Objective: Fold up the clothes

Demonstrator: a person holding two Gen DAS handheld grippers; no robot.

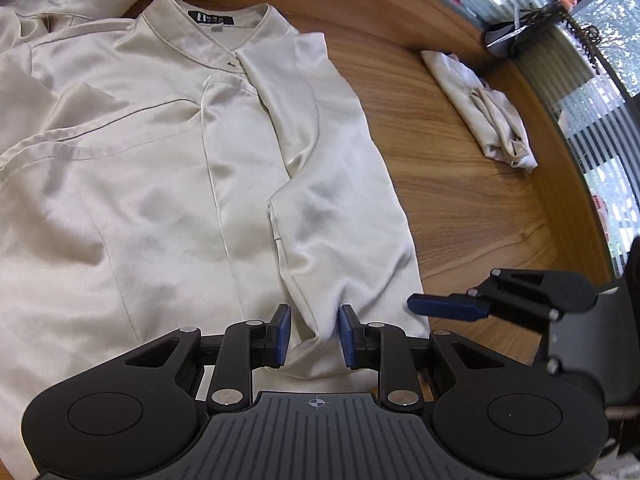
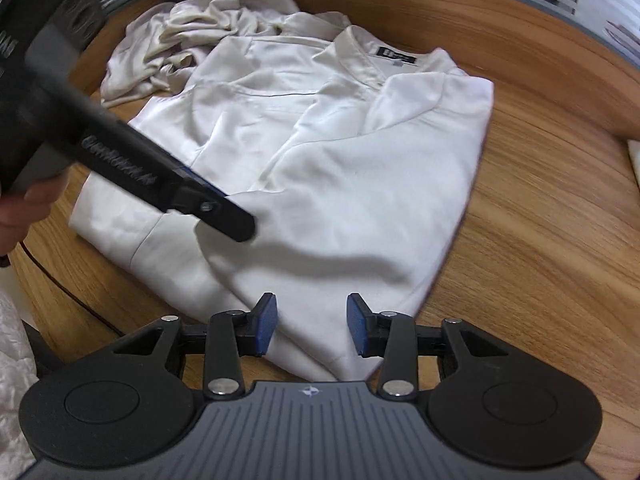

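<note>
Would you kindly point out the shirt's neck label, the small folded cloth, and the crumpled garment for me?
neck label (image 1: 216,18), left wrist view, middle of the dark tag inside the collar.
folded cloth (image 1: 486,114), left wrist view, its top layer.
crumpled garment (image 2: 200,28), right wrist view, wrinkled middle of the heap.

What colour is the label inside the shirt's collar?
Black with white lettering; the label inside the collar of the cream shirt shows best in the left wrist view.
</note>
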